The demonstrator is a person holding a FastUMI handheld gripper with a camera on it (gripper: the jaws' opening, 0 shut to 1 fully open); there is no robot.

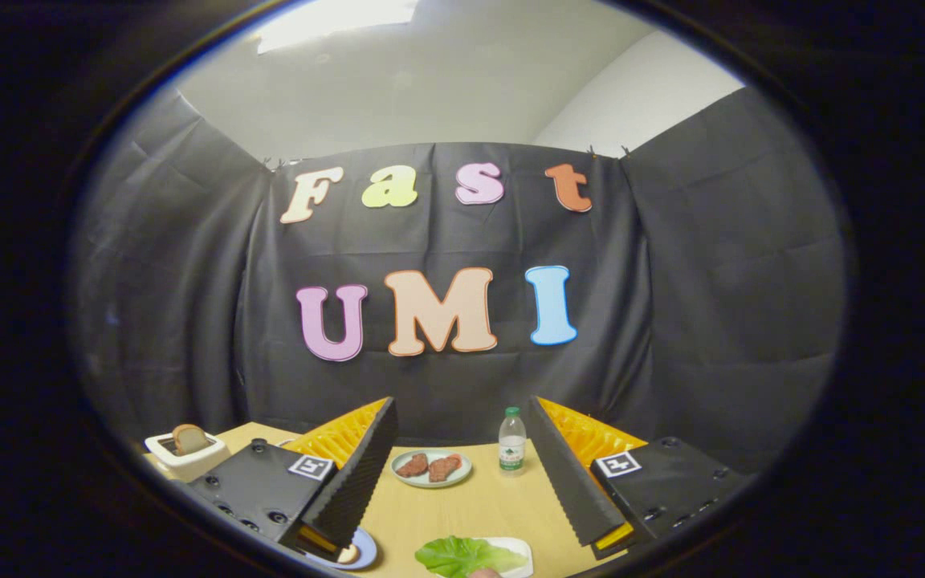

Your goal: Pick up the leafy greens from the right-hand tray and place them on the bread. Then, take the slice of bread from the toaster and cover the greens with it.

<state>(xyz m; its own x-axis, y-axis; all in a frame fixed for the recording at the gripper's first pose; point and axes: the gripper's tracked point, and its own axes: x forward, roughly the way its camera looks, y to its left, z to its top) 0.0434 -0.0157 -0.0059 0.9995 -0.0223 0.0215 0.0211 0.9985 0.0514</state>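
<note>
Jaws: spread wide, nothing between them, touching nothing; held above the desk and pointing toward the black cloth wall.
Left finger: black ribbed inner pad, yellow-orange backing, black body with a square marker; lower tip overlapping the blue plate from above, contact not discernible.
Right finger: same build, ribbed pad facing inward, marker on its black body; standing apart from everything on the desk.
Leafy greens: bright green leaf lying on the white tray, low between the fingers and nearer than their tips, untouched.
White tray: rectangular, on the desk below the gap between the fingers, closer to the right finger; a small reddish item at its near edge, too cut off to identify.
Blue plate: round, blue-rimmed, just under the left finger's lower end, mostly hidden; a pale piece on it, likely the bread, only a sliver showing.
Toaster: white, at the far left corner of the desk, beyond and outside the left finger.
Bread slice: brown-crusted, standing upright in the toaster slot, top half sticking out.
Grey plate: round, ahead between the fingers, carrying two reddish-brown slices of meat side by side.
Bottle: clear plastic, green cap, upright, just right of the grey plate and beside the right finger's inner face.
Desk: light wood surface.
</note>
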